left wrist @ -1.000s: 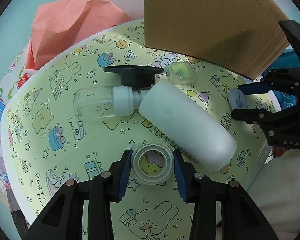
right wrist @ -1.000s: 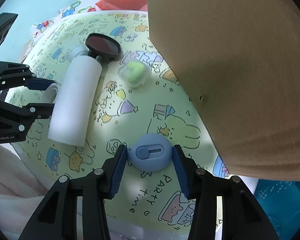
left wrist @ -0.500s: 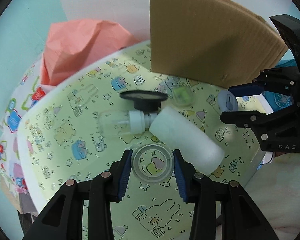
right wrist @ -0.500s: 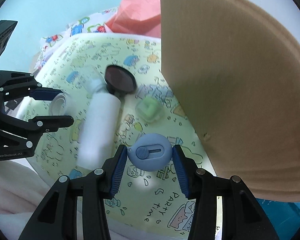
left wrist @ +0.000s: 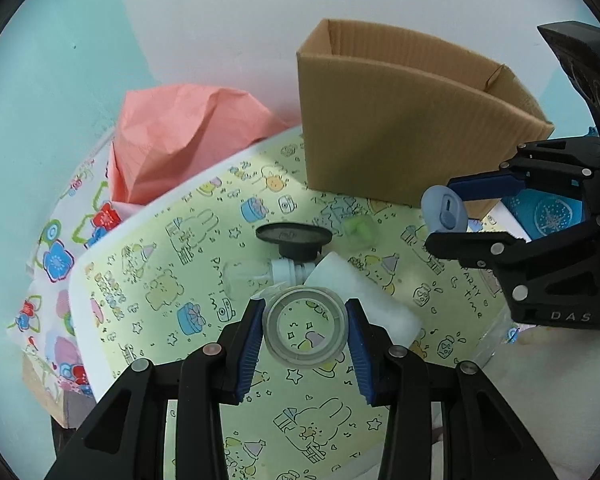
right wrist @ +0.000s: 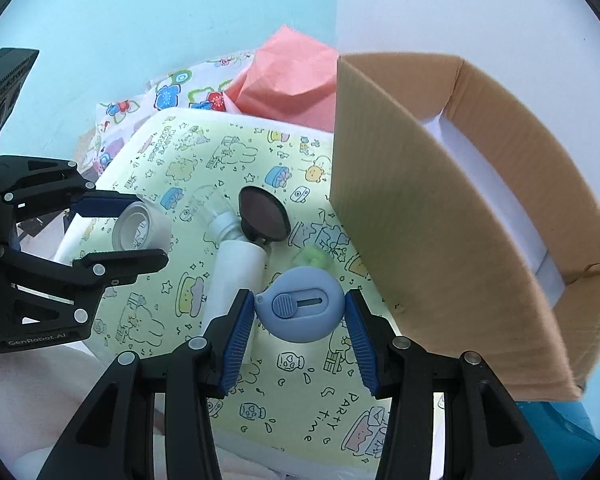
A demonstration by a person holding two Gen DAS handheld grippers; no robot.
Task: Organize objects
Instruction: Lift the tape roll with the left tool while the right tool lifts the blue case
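Note:
My left gripper (left wrist: 305, 330) is shut on a clear roll of tape (left wrist: 305, 327), held in the air above the yellow patterned table (left wrist: 148, 280). In the right wrist view the same roll of tape (right wrist: 140, 227) sits between the left gripper's jaws at the left. My right gripper (right wrist: 299, 312) is shut on a round blue box cutter (right wrist: 299, 312), also lifted off the table beside the open cardboard box (right wrist: 440, 216). In the left wrist view the box cutter (left wrist: 444, 212) hangs in front of the cardboard box (left wrist: 400, 136). A white bottle (right wrist: 236, 276) lies on the table below.
On the table lie a black round lid (left wrist: 294, 236), a clear spray bottle (left wrist: 260, 276) and a small green case (left wrist: 358, 230). Crumpled pink paper (left wrist: 184, 136) sits at the back left. White paper lies inside the cardboard box (right wrist: 496, 196). Pale walls stand behind.
Both grippers have risen from the table, carrying the tape roll and the blue box cutter. The box's open top has come into view.

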